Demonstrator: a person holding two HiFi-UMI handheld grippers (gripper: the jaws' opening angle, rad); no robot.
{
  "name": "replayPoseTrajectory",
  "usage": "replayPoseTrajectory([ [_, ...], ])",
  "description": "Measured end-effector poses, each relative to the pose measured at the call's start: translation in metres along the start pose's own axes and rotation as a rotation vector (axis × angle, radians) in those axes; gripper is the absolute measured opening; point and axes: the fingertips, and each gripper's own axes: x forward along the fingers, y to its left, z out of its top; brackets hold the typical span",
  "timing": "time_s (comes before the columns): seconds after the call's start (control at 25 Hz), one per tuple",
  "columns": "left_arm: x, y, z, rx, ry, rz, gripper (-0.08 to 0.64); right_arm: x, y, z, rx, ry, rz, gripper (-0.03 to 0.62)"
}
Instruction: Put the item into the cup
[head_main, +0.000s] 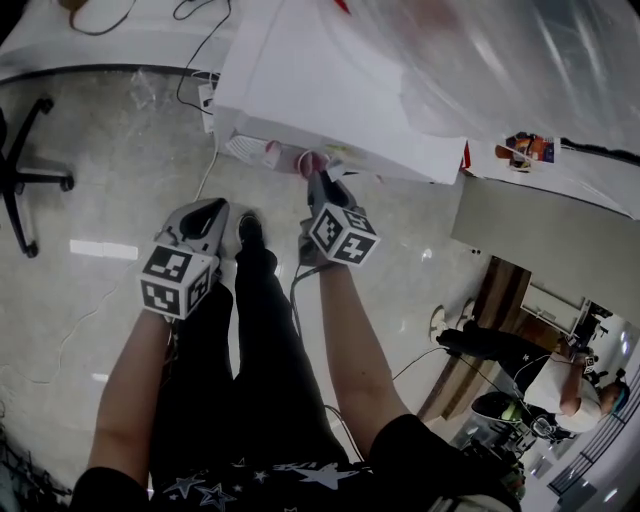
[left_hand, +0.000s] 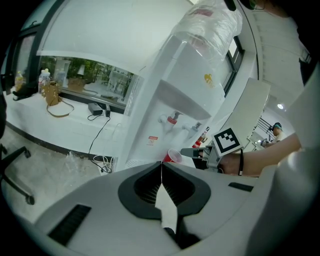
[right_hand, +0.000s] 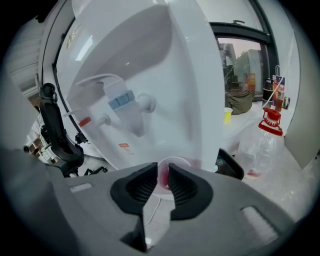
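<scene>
While the red cup (right_hand: 170, 167) is being clamped by its wall between the jaws of the right gripper (right_hand: 161, 176), it is being held out at the front of the water dispenser (right_hand: 150, 65), low beneath the taps (left_hand: 172, 119). Which of the two taps it is being lined up with cannot be told. No separate item for the cup is being shown in any view, so water from the dispenser is being taken as the thing to go in. The left gripper (head_main: 210, 210) is being kept low beside the person's leg, well apart from the dispenser, its jaws pressed together with nothing between them.

Several risks are being judged from this:
- The cup is being gripped on one side of a thin wall only, so as it is being filled it is likely to be levered downward or twisted in the jaws.
- The wall is being squeezed, and a harder clamp may leave it buckled and the mouth deformed.
- In the left gripper view the cup appears to be tilted, so water may be spilled over the lower lip.
- If the mouth is not being centred under a spout, the stream may be sent past it.
- Cables (left_hand: 100, 161) are being left on the floor just beside the dispenser's base, where spilled water would be landing
</scene>
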Motion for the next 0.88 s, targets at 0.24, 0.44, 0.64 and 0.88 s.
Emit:
replayPoseTrajectory([
  [0.24,-0.027,-0.014,0.013,0.038,-0.013,-0.034,0.008,-0.045,0.016,0.002,0.054,-0.042,-0.025,0.069],
  [0.44,-0.054,-0.027,0.018,0.051,-0.004,-0.064,0.008,-0.092,0.030,-0.004,0.122,-0.046,-0.050,0.067],
  [0.64,-0.087,-0.053,0.029,0.075,0.005,-0.125,0.008,-0.143,0.053,0.000,0.113,-0.051,-0.037,0.067],
  [0.88,-0.114,-0.091,0.049,0.097,-0.029,-0.142,0.008,-0.191,0.072,0.014,0.057,-0.057,0.015,0.060],
])
